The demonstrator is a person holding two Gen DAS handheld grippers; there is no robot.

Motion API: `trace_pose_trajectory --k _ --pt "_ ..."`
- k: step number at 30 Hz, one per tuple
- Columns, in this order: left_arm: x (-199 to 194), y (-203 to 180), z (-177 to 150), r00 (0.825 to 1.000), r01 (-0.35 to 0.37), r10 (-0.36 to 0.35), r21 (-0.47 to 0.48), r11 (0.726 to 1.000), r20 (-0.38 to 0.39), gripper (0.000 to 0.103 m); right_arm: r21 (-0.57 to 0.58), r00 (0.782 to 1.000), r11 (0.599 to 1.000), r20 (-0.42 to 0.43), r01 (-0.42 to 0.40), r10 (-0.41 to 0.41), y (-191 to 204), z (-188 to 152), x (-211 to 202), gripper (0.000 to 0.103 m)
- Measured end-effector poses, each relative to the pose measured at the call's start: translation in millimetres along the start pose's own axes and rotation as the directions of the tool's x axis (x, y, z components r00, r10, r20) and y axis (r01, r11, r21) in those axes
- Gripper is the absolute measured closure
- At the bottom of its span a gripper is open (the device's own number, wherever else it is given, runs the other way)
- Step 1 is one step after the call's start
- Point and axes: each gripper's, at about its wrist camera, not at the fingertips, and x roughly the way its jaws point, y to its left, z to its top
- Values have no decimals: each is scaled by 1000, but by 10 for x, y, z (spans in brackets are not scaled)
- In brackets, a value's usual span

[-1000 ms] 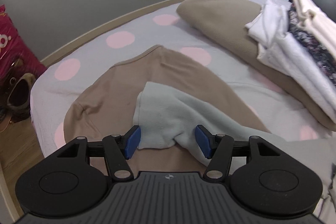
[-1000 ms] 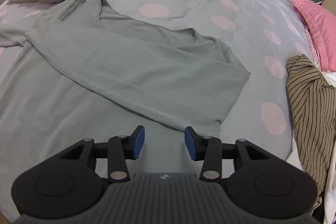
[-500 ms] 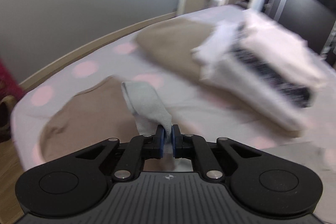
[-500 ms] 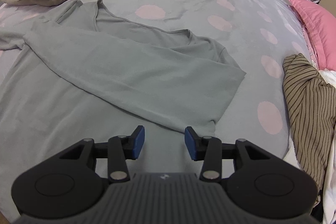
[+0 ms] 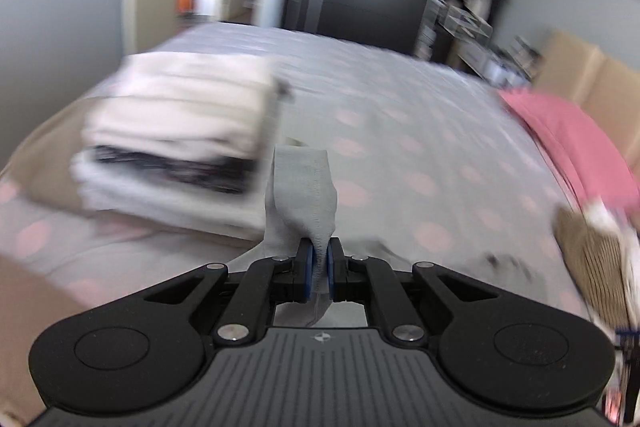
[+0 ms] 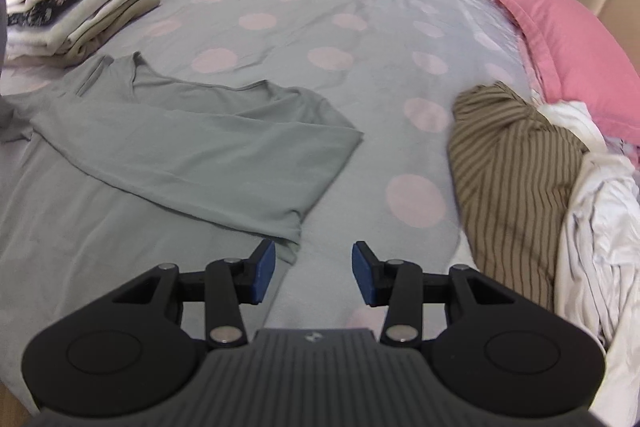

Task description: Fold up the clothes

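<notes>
A grey long-sleeved shirt (image 6: pixel 192 155) lies spread on the bed, one sleeve folded across its body. My left gripper (image 5: pixel 318 267) is shut on the cuff end of its other sleeve (image 5: pixel 302 195), which stands up in a bunch between the blue pads, lifted above the bed; this view is blurred. My right gripper (image 6: pixel 313 277) hovers open above the shirt's near right edge, with nothing between its fingers. The folded sleeve's cuff lies just ahead of its left pad (image 6: pixel 265 275).
A stack of folded clothes (image 6: pixel 76 11) sits at the far left of the grey bedspread with pink dots (image 6: pixel 360 39). A brown striped garment (image 6: pixel 516 163), white cloth (image 6: pixel 600 215) and a pink pillow (image 6: pixel 560 43) lie on the right. Dark wardrobes stand behind.
My left gripper shut on the grey sleeve end, then lifted it and swung right, from the bed's corner towards the folded stack. The right gripper drew back and rose a little.
</notes>
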Motion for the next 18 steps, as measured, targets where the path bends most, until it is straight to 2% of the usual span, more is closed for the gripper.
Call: trace_pose_trajectory --k 4,9,13,18 --pt "295 -658 -213 994 70 -57 137 988 -96 98 17 1000 1000 -7 -3 3 -100 -115 -16 53" --pt "534 -1278 -563 975 152 -100 268 951 -196 98 19 1000 1000 -25 -10 11 -135 -193 55 53" --pt "690 -1611 -884 960 199 -106 362 910 -260 98 14 999 1000 -25 -23 24 -142 -214 67 53" --pt "812 -1747 -1218 929 251 -101 408 878 -355 97 27 1000 999 -15 -22 22 -164 -204 74 53"
